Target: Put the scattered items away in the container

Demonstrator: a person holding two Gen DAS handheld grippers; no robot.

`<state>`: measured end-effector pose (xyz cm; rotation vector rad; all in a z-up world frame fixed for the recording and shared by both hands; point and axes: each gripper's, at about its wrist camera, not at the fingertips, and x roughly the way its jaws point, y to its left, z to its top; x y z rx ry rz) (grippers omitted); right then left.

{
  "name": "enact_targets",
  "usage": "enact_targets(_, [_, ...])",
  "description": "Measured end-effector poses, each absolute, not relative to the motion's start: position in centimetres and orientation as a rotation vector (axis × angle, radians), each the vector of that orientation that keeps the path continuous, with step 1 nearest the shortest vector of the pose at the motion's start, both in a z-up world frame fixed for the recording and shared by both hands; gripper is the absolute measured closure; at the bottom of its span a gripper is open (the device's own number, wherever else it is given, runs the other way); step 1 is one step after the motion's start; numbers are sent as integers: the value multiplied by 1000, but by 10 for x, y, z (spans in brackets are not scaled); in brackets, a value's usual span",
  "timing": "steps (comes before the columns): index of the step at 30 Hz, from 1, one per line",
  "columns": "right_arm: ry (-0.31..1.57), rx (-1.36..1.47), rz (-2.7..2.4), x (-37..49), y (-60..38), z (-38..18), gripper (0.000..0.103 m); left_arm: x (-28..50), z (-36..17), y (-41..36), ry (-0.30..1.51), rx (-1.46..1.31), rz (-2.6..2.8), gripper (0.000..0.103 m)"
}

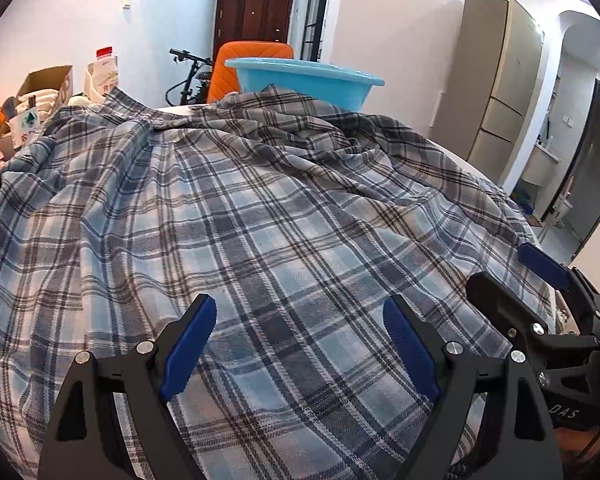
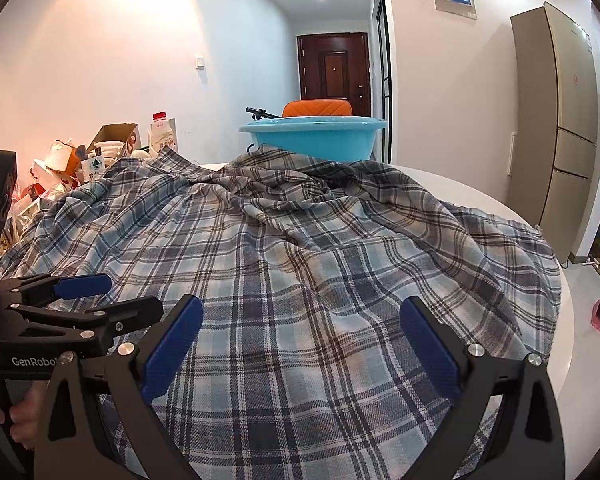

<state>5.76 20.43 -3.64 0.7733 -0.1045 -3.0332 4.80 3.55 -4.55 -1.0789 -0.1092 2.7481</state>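
A blue-grey plaid cloth point(image 1: 284, 216) point(image 2: 300, 240) lies spread and rumpled over a white round table point(image 2: 480, 196). A light blue plastic basin point(image 1: 304, 80) point(image 2: 312, 136) stands at the table's far side, and the cloth's far edge bunches against its wall. My left gripper point(image 1: 299, 302) hovers open just above the near part of the cloth, nothing between its blue pads. My right gripper point(image 2: 301, 303) is also open over the cloth, close beside the left one. Each shows in the other's view: the right gripper point(image 1: 496, 264) at the right, the left gripper point(image 2: 135, 292) at the left.
Cardboard boxes point(image 2: 112, 140), packets and a white bottle with a red cap point(image 2: 162, 130) crowd the table's far left. An orange chair point(image 1: 252, 60) and a bicycle point(image 1: 192, 76) stand behind the basin. A tall fridge point(image 2: 560, 120) is at the right.
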Motion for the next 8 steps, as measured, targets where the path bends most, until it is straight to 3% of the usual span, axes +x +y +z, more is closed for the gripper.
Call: enact_targets(8, [-113, 794, -3024, 55, 204, -39, 4, 49, -44, 33, -98, -1067, 2759, 16])
